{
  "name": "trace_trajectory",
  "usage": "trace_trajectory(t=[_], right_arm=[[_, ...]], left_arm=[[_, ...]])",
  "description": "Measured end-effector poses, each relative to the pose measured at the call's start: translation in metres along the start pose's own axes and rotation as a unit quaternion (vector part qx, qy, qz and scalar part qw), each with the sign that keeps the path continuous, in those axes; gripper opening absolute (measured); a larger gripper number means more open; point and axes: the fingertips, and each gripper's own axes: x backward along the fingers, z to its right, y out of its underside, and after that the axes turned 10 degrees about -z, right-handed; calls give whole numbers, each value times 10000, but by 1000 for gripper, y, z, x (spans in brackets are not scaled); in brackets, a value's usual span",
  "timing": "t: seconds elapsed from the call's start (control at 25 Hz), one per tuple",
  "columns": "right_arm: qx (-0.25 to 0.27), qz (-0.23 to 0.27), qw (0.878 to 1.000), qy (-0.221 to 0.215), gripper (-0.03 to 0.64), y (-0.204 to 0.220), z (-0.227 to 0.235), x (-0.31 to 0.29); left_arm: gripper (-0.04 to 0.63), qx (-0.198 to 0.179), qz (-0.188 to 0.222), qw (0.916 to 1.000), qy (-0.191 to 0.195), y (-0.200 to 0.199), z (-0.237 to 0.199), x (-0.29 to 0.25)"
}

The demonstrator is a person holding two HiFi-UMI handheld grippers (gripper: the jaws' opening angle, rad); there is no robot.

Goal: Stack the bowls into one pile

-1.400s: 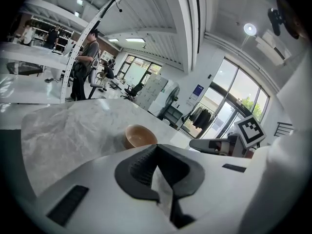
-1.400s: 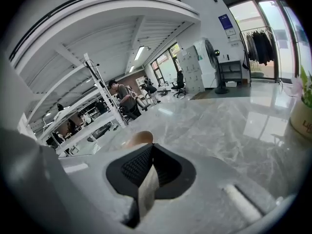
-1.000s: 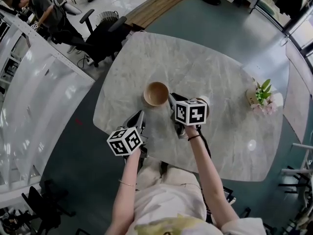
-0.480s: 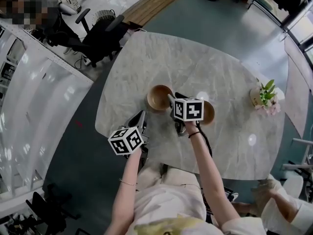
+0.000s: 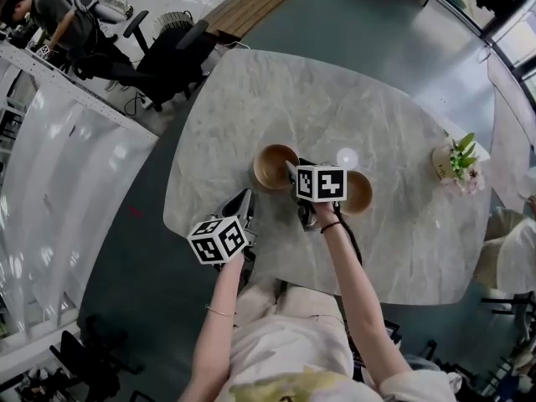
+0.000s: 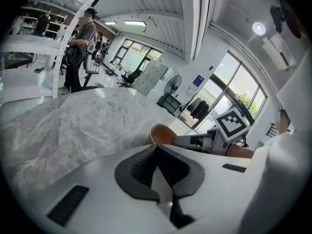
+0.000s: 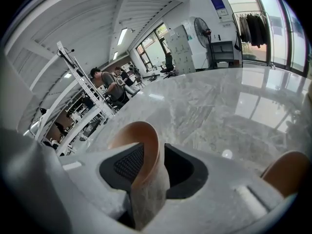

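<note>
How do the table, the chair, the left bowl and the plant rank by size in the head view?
1. Table
2. Chair
3. Left bowl and plant: about alike, so not ranked.

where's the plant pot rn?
Head view: plant pot sits at the far right edge of the marble table, nearest bowl to its left.

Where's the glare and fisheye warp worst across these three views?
Head view: round lamp reflection on the marble table, whose edges bow from fisheye. Left gripper view: ceiling lamp blown out, corners vignetted black. Right gripper view: window glare washes the tabletop at right.
</note>
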Motion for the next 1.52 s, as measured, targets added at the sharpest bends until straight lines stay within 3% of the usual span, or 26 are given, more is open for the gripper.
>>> trace_trajectory(t=[0.24, 0.44, 1.2, 1.52], right_arm=[[-117, -82, 9998, 147, 100, 2, 6, -3], [-144, -1, 9996, 247, 29, 0, 8, 2], [-641, 506, 9958, -424, 28, 0, 9, 76], [-820, 705, 9931, -455, 27, 14, 27, 111]], left_arm=[[0, 19, -64, 10000, 8, 3, -2, -1], [0, -11, -7, 10000, 0, 1, -1, 2], [0, -151, 167, 9997, 33, 13, 48, 8], [0, -310, 145, 9993, 161, 25, 75, 2]])
